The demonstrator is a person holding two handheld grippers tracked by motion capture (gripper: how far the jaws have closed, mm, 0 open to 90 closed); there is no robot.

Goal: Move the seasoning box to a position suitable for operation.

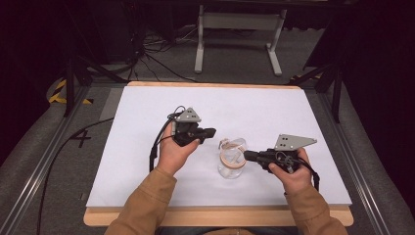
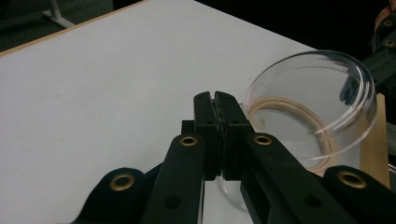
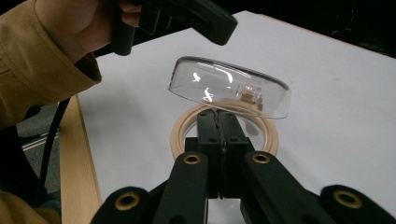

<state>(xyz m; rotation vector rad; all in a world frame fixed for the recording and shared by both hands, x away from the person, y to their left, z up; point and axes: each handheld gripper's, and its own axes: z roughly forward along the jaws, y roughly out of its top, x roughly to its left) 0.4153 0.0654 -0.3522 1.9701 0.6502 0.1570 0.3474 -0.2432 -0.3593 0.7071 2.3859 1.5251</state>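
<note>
On the left of the high view, the left claw (image 1: 209,132) hangs above the white desk (image 1: 147,112), held in the person's left hand (image 1: 175,152), and points to the right. In the left gripper view its two black jaws stand pressed together with nothing between them. The tips sit just left of the glass jar (image 1: 231,165) without touching it.

The jar stands on the desk between the two hands, somewhat nearer the person's edge than the far one. It is clear glass with a tan sealing ring (image 3: 224,133) around its mouth. Its hinged clear lid (image 3: 229,91) is swung up and tilted, so the mouth lies open beneath it.

To the right, the right claw (image 1: 247,155), held in the right hand (image 1: 292,171), points left at the jar. In the right gripper view its jaws are closed together, the tips reaching to the near edge of the ring, under the raised lid. Whether they pinch the jar's rim or wire fitting there cannot be told, since the lid and the jaws themselves cover the spot.
</note>
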